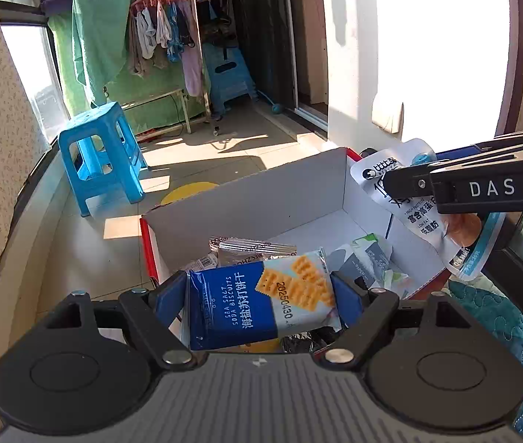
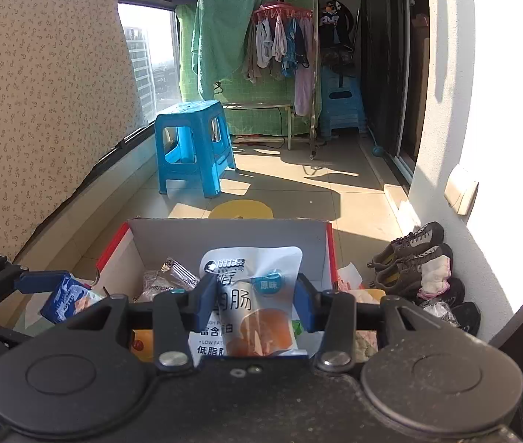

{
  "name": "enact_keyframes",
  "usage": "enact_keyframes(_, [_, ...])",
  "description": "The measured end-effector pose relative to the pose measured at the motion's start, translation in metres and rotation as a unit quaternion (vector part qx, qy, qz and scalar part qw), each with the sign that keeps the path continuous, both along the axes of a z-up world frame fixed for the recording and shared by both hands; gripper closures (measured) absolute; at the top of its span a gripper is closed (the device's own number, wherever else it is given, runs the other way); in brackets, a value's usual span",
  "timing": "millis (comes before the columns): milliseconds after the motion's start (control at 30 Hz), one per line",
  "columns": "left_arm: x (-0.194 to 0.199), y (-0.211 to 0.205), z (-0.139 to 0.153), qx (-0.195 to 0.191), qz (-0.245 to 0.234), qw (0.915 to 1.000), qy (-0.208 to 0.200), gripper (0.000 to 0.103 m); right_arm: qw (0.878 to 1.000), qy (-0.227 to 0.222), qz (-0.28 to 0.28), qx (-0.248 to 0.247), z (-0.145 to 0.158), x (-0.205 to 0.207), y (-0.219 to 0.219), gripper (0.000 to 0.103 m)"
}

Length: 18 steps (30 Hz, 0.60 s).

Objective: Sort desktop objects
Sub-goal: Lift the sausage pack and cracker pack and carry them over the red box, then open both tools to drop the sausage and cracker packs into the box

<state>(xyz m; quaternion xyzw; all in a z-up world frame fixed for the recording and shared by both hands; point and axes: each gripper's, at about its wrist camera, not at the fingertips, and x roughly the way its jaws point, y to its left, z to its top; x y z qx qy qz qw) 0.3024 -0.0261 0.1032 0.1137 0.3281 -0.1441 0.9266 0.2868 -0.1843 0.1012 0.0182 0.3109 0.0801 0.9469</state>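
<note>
My left gripper [image 1: 261, 295] is shut on a blue and white soda biscuit packet [image 1: 257, 304] and holds it above the near end of an open white cardboard box with red outer sides [image 1: 246, 203]. My right gripper [image 2: 257, 297] is shut on a white sausage pouch [image 2: 252, 295] and holds it over the same box [image 2: 224, 234]. In the left wrist view the right gripper enters from the right with the pouch [image 1: 423, 217] hanging at the box's right wall. In the right wrist view the left gripper and biscuit packet [image 2: 68, 297] are at the left.
Several snack packets [image 1: 254, 249] and a paper pack [image 1: 368, 262] lie in the box. A blue stool [image 2: 193, 146] and a yellow disc [image 2: 241, 208] stand on the floor beyond. Shoes [image 2: 416, 258] line the right wall. A teal quilted cloth [image 1: 501, 313] lies at right.
</note>
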Motion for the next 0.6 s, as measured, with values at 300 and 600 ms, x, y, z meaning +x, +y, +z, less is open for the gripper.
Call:
enact_keyframes(300, [0.035, -0.016, -0.029, 0.011, -0.008, 0.9994, 0.031, 0.021, 0.999, 0.035, -0.020, 0.012, -0.035, 0.036, -0.003, 0.059])
enact_keyframes(600, [0.050, -0.015, -0.055, 0.020, 0.004, 0.9981, 0.057, 0.021, 0.997, 0.068, -0.023, 0.017, -0.064, 0.049, 0.003, 0.059])
